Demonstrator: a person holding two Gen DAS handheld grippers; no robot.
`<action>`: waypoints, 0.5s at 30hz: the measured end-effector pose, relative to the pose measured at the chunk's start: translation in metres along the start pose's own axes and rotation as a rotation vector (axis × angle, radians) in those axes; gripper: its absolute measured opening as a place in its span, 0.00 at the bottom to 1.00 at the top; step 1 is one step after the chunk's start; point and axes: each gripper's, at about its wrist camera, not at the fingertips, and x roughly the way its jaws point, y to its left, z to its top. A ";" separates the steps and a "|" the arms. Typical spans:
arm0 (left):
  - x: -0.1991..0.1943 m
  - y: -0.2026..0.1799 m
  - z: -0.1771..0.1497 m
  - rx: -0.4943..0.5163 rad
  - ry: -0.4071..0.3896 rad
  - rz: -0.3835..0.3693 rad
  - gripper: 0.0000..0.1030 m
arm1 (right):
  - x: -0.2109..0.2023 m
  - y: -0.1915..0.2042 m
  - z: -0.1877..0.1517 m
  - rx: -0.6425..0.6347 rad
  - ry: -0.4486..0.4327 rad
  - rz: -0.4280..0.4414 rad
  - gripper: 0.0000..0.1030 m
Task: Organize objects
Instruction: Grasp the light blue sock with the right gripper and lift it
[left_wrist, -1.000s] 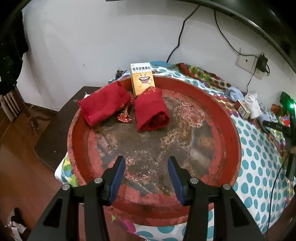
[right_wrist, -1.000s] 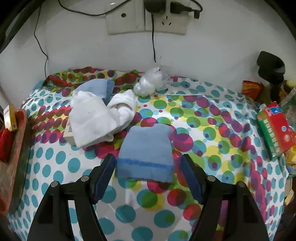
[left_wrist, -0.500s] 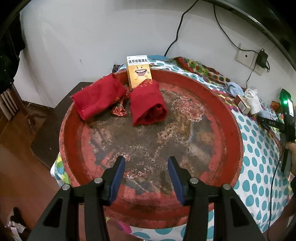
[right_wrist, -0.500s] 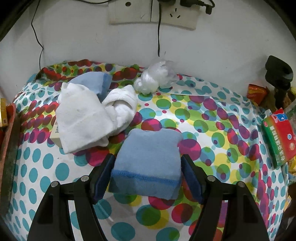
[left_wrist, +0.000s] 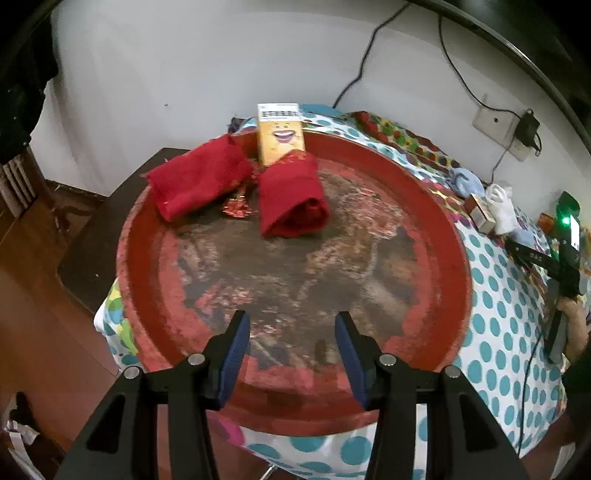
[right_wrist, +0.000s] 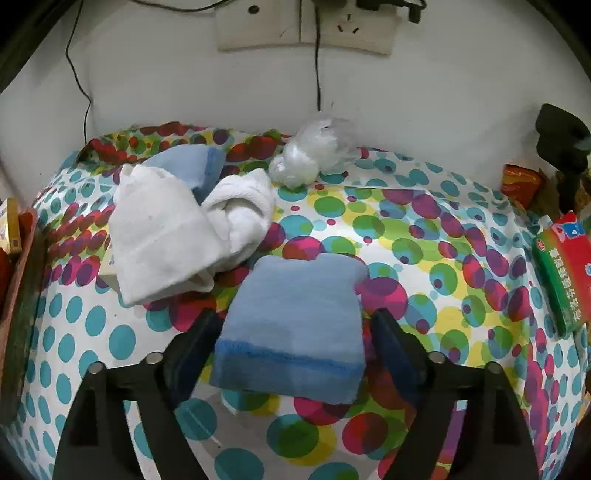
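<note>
My right gripper straddles a folded blue towel lying on the polka-dot tablecloth. Its jaws are opening, and the pads stand just off the towel's two sides. My left gripper hangs open over the near part of a round, worn red tray, with nothing between its fingers. At the tray's far side lie two rolled red cloths, a shiny red wrapper and an upright yellow box.
Behind the blue towel lie a folded white towel, a rolled white one, another blue cloth and a crumpled plastic bag. A green-and-red box sits at the right edge. A wall with sockets and cables stands close behind.
My right gripper has slid forward until the blue towel lies between its fingers, and its jaws have spread wider. My left gripper has stayed open over the tray with only a slight turn.
</note>
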 end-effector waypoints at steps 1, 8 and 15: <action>0.000 -0.004 0.001 0.005 0.004 0.002 0.48 | 0.001 0.000 0.001 0.000 0.000 0.001 0.82; -0.003 -0.063 0.019 0.079 0.022 -0.055 0.48 | -0.001 -0.005 0.005 -0.036 -0.021 0.028 0.46; 0.015 -0.157 0.045 0.235 0.021 -0.089 0.48 | -0.015 -0.034 -0.013 -0.039 -0.026 0.042 0.43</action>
